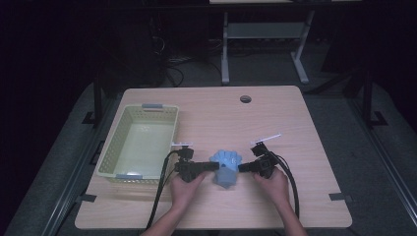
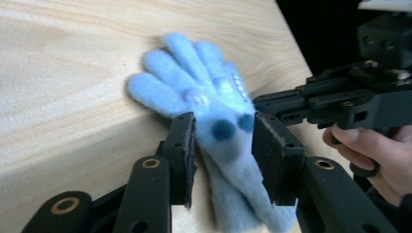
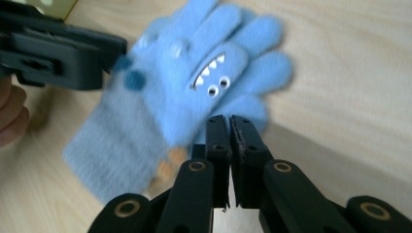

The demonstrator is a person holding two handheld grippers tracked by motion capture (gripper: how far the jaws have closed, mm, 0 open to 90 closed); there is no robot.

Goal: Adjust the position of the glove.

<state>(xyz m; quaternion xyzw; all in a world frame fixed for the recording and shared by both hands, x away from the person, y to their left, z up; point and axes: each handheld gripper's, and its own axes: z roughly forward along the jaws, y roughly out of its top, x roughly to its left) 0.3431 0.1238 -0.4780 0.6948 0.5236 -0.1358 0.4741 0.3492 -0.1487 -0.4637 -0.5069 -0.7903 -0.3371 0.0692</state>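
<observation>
Light blue fuzzy glove [image 3: 194, 82] — white zigzag teeth, two white googly eyes, dark blue round spots, a paler grey-blue cuff. Pale yellow-green lattice basket [image 1: 139, 142] with grey handle clips. The bench [image 1: 295, 128] — light wood grain. Both hand-held grippers are black, brass-coloured rivets on the links.

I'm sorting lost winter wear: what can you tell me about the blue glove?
The glove is light blue fuzzy knit, with a monster face of white teeth and googly eyes, dark blue dots and a greyer cuff. It lies on the wooden table, right of the basket. The left hand-held gripper straddles it; the right hand-held gripper is shut at its edge.
</observation>
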